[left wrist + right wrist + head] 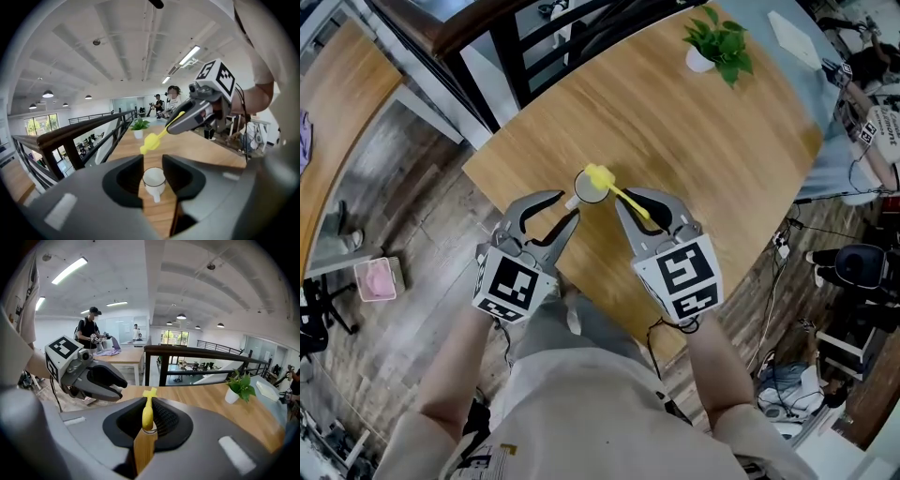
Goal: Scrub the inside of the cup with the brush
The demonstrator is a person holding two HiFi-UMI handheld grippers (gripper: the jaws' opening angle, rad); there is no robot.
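Observation:
A white cup (pixel 590 187) stands on the wooden table (pixel 694 141) near its front edge. My left gripper (pixel 567 206) is open, and the cup (pixel 153 180) shows in the gap just ahead of its tips, untouched. My right gripper (pixel 635 199) is shut on the handle of a yellow brush (pixel 623 196). The brush head (pixel 598 175) hangs over the cup's rim. In the left gripper view the brush head (pixel 150 143) sits above the cup, apart from it, with the right gripper (pixel 197 112) behind. The right gripper view shows the handle (pixel 147 416) clamped between the jaws.
A potted plant (pixel 719 42) stands at the table's far end, and a white flat object (pixel 792 37) lies beyond it. A dark railing (pixel 197 352) runs along the table's left side. A pink bin (pixel 375 278) sits on the floor. People stand at a far table (pixel 119 355).

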